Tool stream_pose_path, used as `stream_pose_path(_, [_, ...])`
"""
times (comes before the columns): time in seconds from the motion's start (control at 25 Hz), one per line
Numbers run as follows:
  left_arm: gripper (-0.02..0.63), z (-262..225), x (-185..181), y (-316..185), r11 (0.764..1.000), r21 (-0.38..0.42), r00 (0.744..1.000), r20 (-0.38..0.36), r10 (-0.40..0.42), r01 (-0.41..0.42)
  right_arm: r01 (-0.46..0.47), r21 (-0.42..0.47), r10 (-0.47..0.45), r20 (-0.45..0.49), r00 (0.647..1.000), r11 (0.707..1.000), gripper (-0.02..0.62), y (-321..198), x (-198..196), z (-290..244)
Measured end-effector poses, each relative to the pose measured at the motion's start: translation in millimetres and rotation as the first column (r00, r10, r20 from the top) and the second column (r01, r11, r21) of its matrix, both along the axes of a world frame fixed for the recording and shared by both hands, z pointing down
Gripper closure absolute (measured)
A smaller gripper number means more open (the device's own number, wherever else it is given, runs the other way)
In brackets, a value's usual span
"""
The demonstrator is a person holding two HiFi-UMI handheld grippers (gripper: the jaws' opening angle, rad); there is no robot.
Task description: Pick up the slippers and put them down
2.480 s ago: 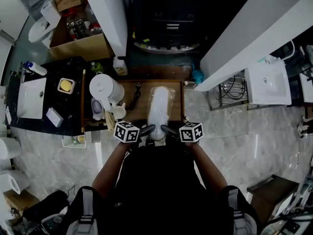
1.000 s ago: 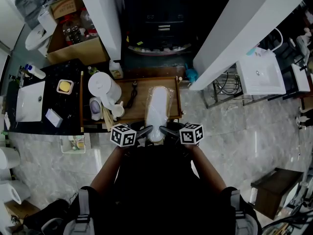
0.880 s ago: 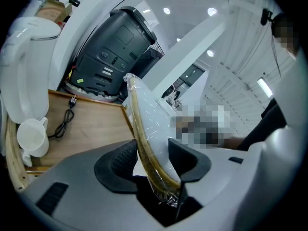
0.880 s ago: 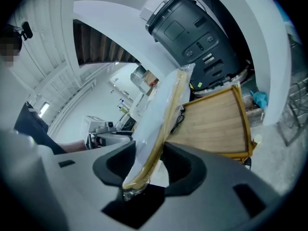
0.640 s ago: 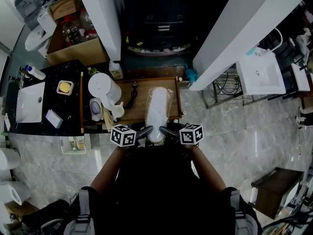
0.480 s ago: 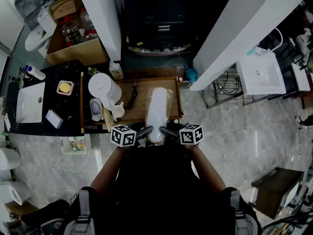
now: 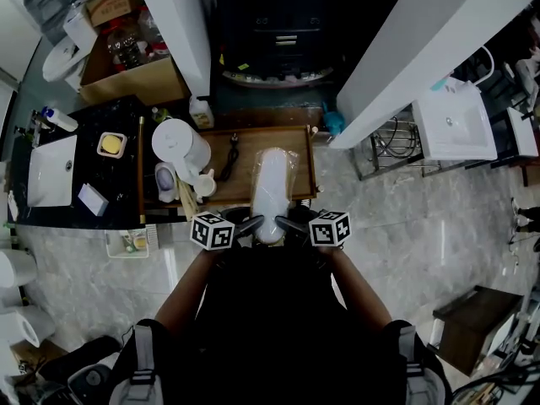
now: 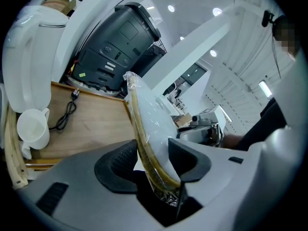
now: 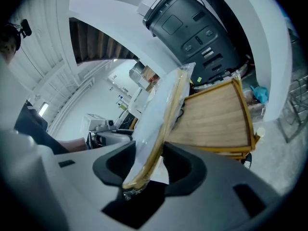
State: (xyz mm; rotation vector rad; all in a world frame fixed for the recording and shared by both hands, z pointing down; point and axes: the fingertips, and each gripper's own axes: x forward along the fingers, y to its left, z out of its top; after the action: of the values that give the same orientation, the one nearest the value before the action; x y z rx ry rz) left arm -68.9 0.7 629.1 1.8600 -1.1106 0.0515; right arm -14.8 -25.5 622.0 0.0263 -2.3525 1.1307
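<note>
A pair of white slippers (image 7: 270, 191) sealed in clear plastic, tan sole edge showing, hangs over the wooden tray table (image 7: 221, 188). Both grippers hold its near end. My left gripper (image 7: 251, 224) pinches it from the left. In the left gripper view the slippers (image 8: 147, 121) run edge-on between the jaws of the left gripper (image 8: 151, 163), which press on both sides. My right gripper (image 7: 288, 223) pinches it from the right. In the right gripper view the slippers (image 9: 161, 112) rise slanted out of the right gripper (image 9: 148, 165), whose jaws are closed on them. The far end points away, above the table.
A white kettle (image 7: 179, 146), a white cup (image 8: 32, 129) and a black cable (image 7: 233, 160) sit on the table's left part. A black counter with a sink (image 7: 51, 171) lies further left. A dark machine (image 8: 115, 42) stands behind. White panels flank the table.
The slippers and both grippers hold the same pose. Only the head view has shifted slightly.
</note>
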Motion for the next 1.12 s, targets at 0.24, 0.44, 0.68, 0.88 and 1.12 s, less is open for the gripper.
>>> stream_pose_path(0.24, [0.4, 10, 2, 1, 0.999, -0.03, 1.0, 0.004, 0.013, -0.013, 0.016, -0.012, -0.016, -0.018, 1.0, 1.0, 0.413, 1, 1, 10])
stream_pose_path(0.44, [0.4, 13, 2, -3, 0.999, -0.041, 1.0, 0.015, 0.025, -0.024, 0.024, -0.021, -0.024, -0.025, 0.999, 0.999, 0.413, -4, 1, 15])
stream_pose_path(0.68, [0.4, 17, 0, -15, 0.998, -0.059, 0.999, 0.032, 0.026, -0.025, 0.053, -0.018, -0.054, -0.044, 0.998, 0.998, 0.413, -17, -2, 19])
stream_pose_path(0.88, [0.4, 23, -2, -26, 0.997, -0.08, 0.999, 0.039, 0.026, -0.023, 0.073, -0.021, -0.074, -0.057, 0.996, 0.997, 0.413, -29, -4, 25])
stream_pose_path(1.12, [0.4, 32, -4, -36, 0.994, -0.109, 0.998, 0.054, 0.011, -0.005, 0.082, -0.025, -0.084, -0.069, 0.994, 0.996, 0.411, -40, -8, 34])
